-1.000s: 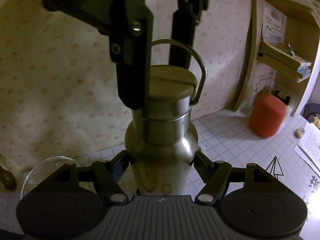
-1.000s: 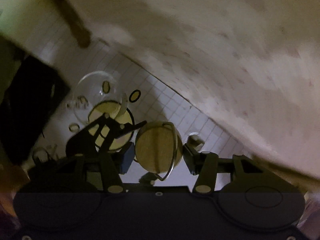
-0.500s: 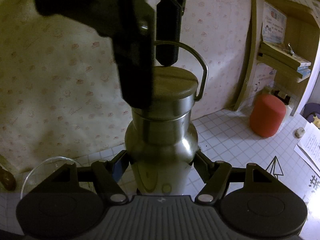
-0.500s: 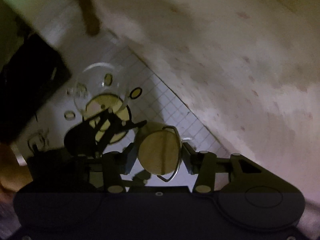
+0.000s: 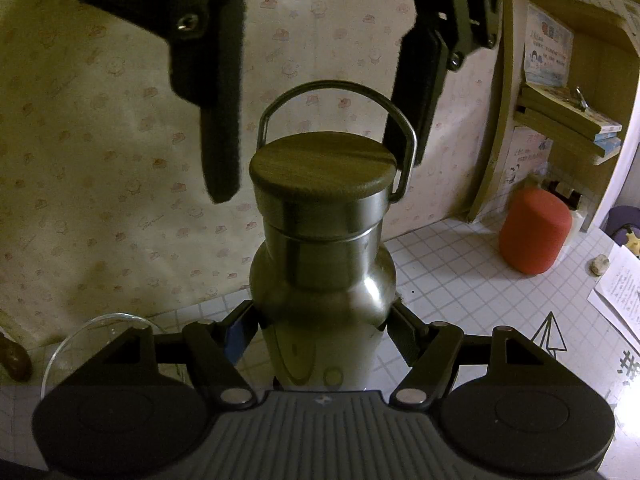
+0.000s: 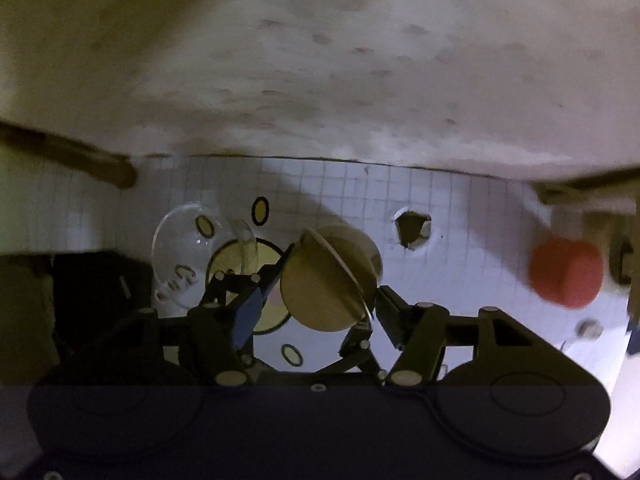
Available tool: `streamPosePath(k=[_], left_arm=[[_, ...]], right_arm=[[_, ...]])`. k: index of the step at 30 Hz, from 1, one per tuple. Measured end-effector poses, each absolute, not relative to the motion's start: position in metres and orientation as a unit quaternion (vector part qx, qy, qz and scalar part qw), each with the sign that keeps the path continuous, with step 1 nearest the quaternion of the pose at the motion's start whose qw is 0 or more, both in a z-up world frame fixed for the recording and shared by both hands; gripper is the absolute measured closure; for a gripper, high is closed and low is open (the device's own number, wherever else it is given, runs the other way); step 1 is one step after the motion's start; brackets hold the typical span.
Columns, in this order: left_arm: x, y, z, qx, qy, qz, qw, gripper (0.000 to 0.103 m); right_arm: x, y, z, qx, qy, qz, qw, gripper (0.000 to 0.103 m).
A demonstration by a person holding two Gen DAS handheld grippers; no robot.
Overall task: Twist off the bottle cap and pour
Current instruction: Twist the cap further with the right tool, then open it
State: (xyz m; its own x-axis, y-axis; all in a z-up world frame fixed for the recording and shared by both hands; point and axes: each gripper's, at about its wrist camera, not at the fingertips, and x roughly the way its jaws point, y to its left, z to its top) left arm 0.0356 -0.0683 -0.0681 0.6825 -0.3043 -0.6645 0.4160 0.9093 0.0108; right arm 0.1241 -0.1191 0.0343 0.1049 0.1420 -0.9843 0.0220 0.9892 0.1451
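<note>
A steel bottle [image 5: 320, 280] stands upright with my left gripper [image 5: 320, 322] shut on its body just below the shoulder. Its wood-topped cap [image 5: 320, 164] sits on the neck, and the wire bail handle [image 5: 336, 84] stands up over it. In the left wrist view my right gripper [image 5: 308, 168] hangs over the cap, open, with one finger on each side and clear of it. From the right wrist view I look down on the cap [image 6: 316, 280], which lies between the right gripper's [image 6: 322, 302] spread fingers.
A clear glass vessel [image 5: 104, 322] [image 6: 188, 256] stands on the white gridded table [image 5: 460, 280], left of the bottle. A red container [image 5: 534, 232] sits at the right by a wooden shelf with books [image 5: 568, 112]. Papers [image 5: 620, 292] lie at the right edge. A patterned wall is close behind.
My right gripper has let go of the cap, spread its fingers wide and turned about the bottle's axis. The bail handle has swung round with the cap. The left gripper and bottle have not moved.
</note>
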Motion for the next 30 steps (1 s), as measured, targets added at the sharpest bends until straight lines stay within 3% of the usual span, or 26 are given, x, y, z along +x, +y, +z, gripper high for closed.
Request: streamPosePath(k=[3,5,16,30], left_arm=[[0.036,-0.068,-0.068,0.081,0.346,-0.197,0.914,0.034],[0.036,-0.068,-0.067,0.080,0.346,-0.197,0.914,0.034],[0.034,-0.066,-0.067,0.081,0.346,-0.197,0.914,0.034],[0.034,-0.065,-0.068,0.080,0.346,-0.197,0.914,0.034]], right_arm=[[0.122,-0.120,0.035,0.078,0.663,0.021,0.745,0.041],[0.121,-0.120,0.034,0.073,0.658,0.013,0.749,0.049],[0.122,-0.112,0.036,-0.014,0.651,0.074,0.755,0.050],[0.106,-0.082,0.036,-0.241,0.613,0.233,0.715,0.050]])
